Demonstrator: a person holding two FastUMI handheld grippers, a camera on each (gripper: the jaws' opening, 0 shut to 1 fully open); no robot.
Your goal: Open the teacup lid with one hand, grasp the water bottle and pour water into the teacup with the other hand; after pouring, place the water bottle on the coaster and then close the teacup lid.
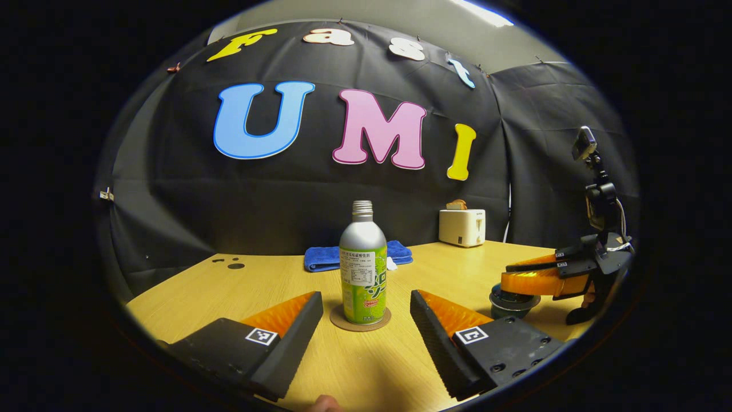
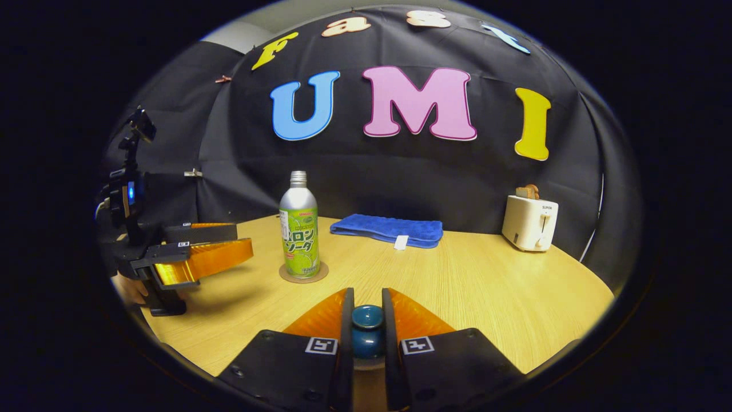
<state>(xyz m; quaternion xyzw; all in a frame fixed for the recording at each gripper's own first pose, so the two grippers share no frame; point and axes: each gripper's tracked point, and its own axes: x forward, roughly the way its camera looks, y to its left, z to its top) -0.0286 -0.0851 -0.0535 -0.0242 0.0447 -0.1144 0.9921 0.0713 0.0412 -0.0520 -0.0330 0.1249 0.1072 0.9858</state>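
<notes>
Wood-grain surface (image 2: pixel 486 286) carries everything, backed by black cloth. At its far edge lie a folded blue towel (image 2: pixel 389 229) and, off toward the right gripper's side, a cream toaster (image 2: pixel 529 223) with bread showing in its slot. Nearer the middle, the water bottle (image 1: pixel 363 263) stands upright on the round coaster (image 1: pixel 360 321) — silver shoulder and neck, green label, no cap on its threaded mouth. The left gripper (image 1: pixel 366 326) sits low before it with jaws spread wide, the bottle between and beyond the fingertips, untouched. The right gripper (image 2: pixel 366 323) is closed on the dark blue knob of the teacup lid (image 2: pixel 366 320); in the left gripper view that lid rests on the teacup (image 1: pixel 510 303), under the gripper — the smallest piece on the surface.
</notes>
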